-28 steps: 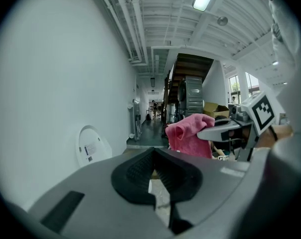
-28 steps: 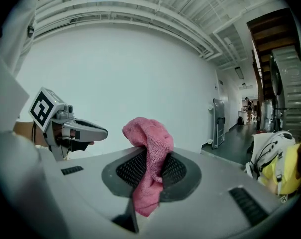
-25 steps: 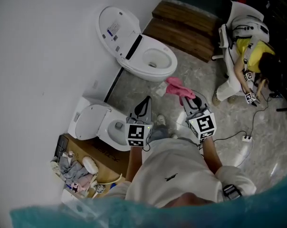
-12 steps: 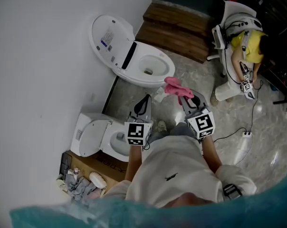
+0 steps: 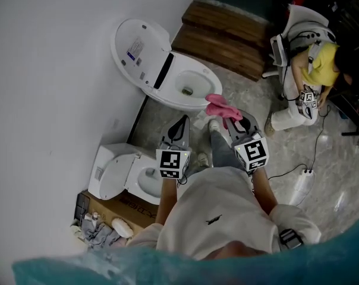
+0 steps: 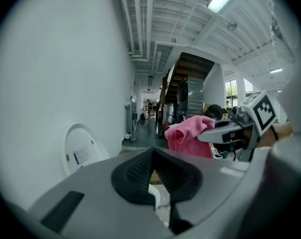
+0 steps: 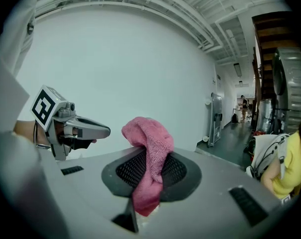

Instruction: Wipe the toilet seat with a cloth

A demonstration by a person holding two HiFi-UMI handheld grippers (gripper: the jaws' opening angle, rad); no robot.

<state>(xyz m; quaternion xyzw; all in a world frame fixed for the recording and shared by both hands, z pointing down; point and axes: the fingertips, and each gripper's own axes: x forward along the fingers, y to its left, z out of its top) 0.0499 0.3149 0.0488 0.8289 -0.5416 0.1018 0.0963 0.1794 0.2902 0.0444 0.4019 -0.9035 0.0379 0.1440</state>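
Note:
A white toilet (image 5: 188, 88) stands against the wall with its lid (image 5: 138, 43) raised; the lid (image 6: 80, 151) also shows in the left gripper view. My right gripper (image 5: 230, 119) is shut on a pink cloth (image 5: 221, 107), which hangs just off the bowl's near right rim. The cloth (image 7: 148, 143) bunches up between the right gripper's (image 7: 150, 171) pads. My left gripper (image 5: 182, 123) is shut and holds nothing, a little short of the bowl's front. From the left gripper (image 6: 153, 153) I see the cloth (image 6: 188, 133) to the right.
A second, smaller toilet (image 5: 123, 170) sits at lower left beside a cardboard box (image 5: 105, 206) of odds and ends. Wooden steps (image 5: 227, 34) lie behind the toilet. A person (image 5: 313, 70) sits at the right. A cable (image 5: 313, 159) runs across the floor.
I have stepped closer to the toilet; one foot is forward. The pink cloth now hangs nearer the bowl's rim. Both grippers keep their states.

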